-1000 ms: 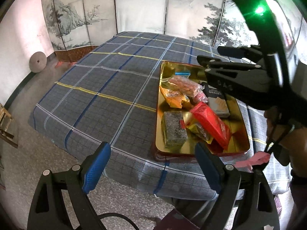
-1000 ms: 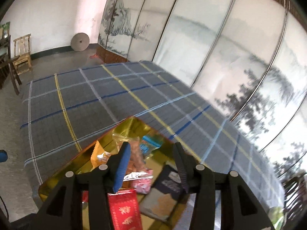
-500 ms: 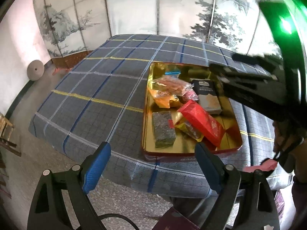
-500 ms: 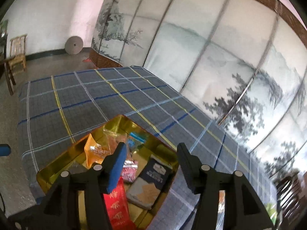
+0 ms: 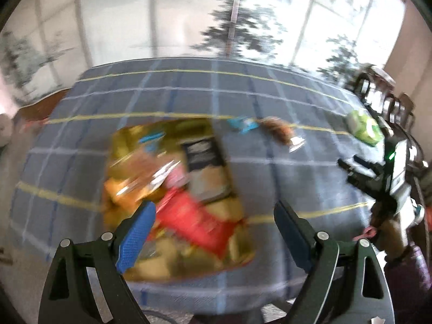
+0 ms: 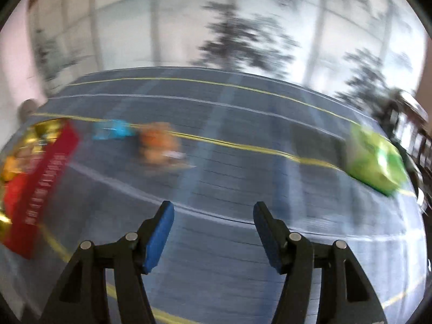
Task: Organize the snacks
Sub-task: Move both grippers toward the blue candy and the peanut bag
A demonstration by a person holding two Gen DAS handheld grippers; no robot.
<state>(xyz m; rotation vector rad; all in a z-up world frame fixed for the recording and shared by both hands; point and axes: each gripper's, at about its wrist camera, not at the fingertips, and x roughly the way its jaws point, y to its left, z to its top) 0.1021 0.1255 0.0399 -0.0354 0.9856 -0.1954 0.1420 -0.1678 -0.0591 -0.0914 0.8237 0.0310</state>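
Observation:
Both views are blurred by motion. A gold tin tray (image 5: 118, 140) on the checked cloth holds several snacks, among them a red packet (image 5: 194, 218) and a dark box (image 5: 202, 154). My left gripper (image 5: 213, 216) hovers open over the tray's near end, empty. Loose on the cloth lie a blue packet (image 5: 243, 124), a brown snack bag (image 5: 278, 132) and a green bag (image 5: 364, 127). My right gripper (image 6: 213, 216) is over bare cloth with its jaws opening and nothing between them; the blue packet (image 6: 113, 132), the orange-brown bag (image 6: 159, 145) and the green bag (image 6: 375, 159) lie beyond it.
The tray's red side (image 6: 43, 191) sits at the left edge of the right wrist view. A painted folding screen (image 5: 216, 21) stands behind the table. Dark wooden chairs (image 5: 383, 97) crowd the far right corner. The right hand and its gripper body (image 5: 388, 181) show at the right of the left wrist view.
The right gripper has swung right, off the tray and over the cloth, and its jaws have widened. The left gripper has moved in over the tray, still open.

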